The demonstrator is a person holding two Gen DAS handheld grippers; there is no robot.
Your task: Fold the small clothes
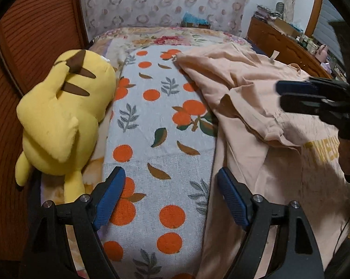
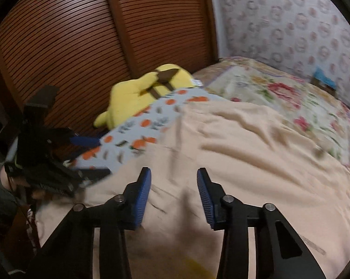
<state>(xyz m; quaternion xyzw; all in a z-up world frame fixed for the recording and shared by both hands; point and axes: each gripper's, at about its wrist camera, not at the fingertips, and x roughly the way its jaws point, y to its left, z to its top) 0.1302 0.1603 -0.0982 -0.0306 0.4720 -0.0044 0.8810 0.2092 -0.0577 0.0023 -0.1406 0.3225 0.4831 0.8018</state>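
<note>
2 grippers on this one: my left gripper (image 1: 168,195) hangs wide and empty over the orange-print grey cloth (image 1: 156,125), my right gripper (image 2: 173,194) sits half-narrowed, gripping nothing, over the rumpled peach cotton t-shirt (image 2: 233,144) spread on the bed. Best to smooth it flat, then pinch 1 hem edge cleanly.

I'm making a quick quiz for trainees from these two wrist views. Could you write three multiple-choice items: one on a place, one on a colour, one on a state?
1. Where does the plush toy lie?
A. on the peach garment
B. beside the orange-print cloth, by the slatted wood panel
C. on the dresser

2. What colour are the left gripper pads?
A. red
B. green
C. blue

3. The peach garment is:
A. rumpled, unfolded
B. neatly folded
C. hung up

B: it lies between cloth and panel.
C: both pads are blue.
A: creases and loose flaps show.
</note>
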